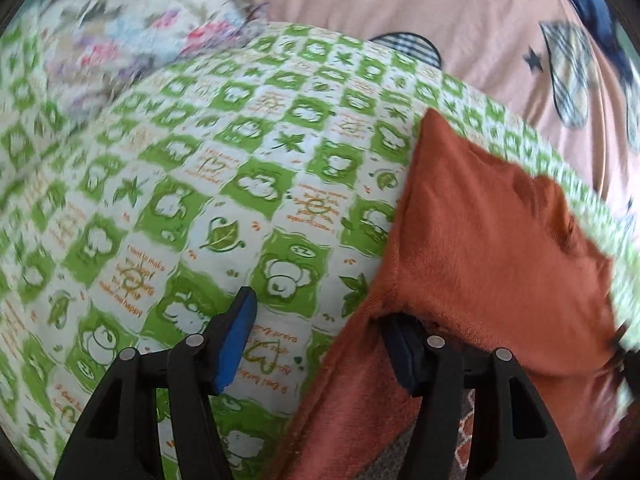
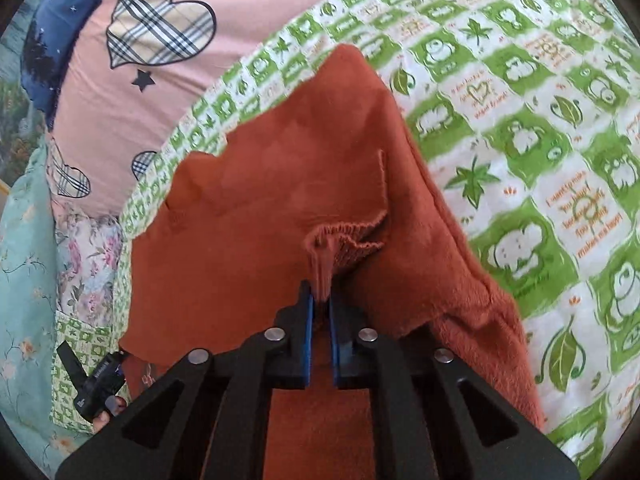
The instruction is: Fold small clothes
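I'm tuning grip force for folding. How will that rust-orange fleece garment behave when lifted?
Likely floppy: the rust-orange fleece garment bunches and droops where the right hand-held gripper pinches its ribbed edge. Probably light, hanging from one pinch. Its fuzzy nap should resist slipping.

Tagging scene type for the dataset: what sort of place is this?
Likely a bedroom, on a bed: a green-and-white cartoon-print sheet, a pink heart-patterned quilt and floral bedding lie under the rust-orange garment.

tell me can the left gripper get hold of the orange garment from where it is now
Probably yes. The left gripper is open, and the rust-orange garment already drapes over one of its fingers. Nothing lies between them, though the cloth sits on that finger's outer side, so it may need shifting.
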Available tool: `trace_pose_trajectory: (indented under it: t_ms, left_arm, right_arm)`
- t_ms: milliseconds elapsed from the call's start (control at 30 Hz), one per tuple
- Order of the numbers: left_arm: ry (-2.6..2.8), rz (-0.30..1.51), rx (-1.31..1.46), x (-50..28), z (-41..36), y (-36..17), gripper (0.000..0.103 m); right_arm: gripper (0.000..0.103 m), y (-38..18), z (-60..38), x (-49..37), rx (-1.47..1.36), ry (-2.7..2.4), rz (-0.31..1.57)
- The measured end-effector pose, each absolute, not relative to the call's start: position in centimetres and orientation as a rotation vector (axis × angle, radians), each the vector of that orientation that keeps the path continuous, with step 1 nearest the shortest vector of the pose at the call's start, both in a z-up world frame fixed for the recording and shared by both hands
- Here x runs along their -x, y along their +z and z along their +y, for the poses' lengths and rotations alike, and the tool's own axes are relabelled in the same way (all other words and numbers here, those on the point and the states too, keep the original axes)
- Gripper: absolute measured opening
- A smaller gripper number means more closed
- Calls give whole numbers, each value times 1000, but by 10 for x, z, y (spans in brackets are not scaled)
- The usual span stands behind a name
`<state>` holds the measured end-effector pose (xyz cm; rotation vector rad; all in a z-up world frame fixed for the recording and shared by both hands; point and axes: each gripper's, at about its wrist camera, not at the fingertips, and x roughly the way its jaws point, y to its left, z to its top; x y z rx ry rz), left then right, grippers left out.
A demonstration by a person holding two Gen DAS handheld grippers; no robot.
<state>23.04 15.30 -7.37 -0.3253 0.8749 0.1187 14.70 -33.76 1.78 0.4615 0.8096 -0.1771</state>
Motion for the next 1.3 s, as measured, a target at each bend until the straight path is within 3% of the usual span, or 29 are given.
trace_pose_trajectory:
  t_ms: [233,333,500,567,633,833,1100,1167,1200,1233,1267,1300]
  left_arm:
    - [5,845,567,-222,190,-79,62]
    - [-46,880,514,-212,185,-71,61]
    - [-149,877,356,-196,177,-43,64]
    - [-148,862,278,-201,171,-30,67]
    - [-162,857,210,-220,161,-18,75]
    - [-232,845,-83,-318,111,6,84]
    - [-335,984,-430,-448,43,-36,88]
    - [-361,1044,-443,-462,38,-55,87]
    - [-377,1044,-435,-465,38,-60,86]
    - [-396,1027,-421,-464,39,-59,74]
    - [-424,1016,-400,-462,41,-58,65]
    - [-451,1000,-384,-458,42,-55,41]
  right_arm:
    - [31,55,-334,-130,-313,-234,726]
    - [36,65,-329,-147,-244,-189,746]
    - [38,65,-312,-191,-164,-107,804]
    - [45,68,-307,-210,-107,-80,821]
    - [56,73,-302,-234,-46,-63,830]
    - [68,82,-295,-307,206,-17,886]
    - [70,45,-304,-367,418,0,1020]
    - [60,35,-305,-369,455,-29,1022]
    - [33,34,-305,-369,457,-34,1019]
    - [7,34,-305,-367,447,-38,1012]
    - [8,39,-306,-364,429,-40,993]
    - [7,46,-305,-359,423,-51,955]
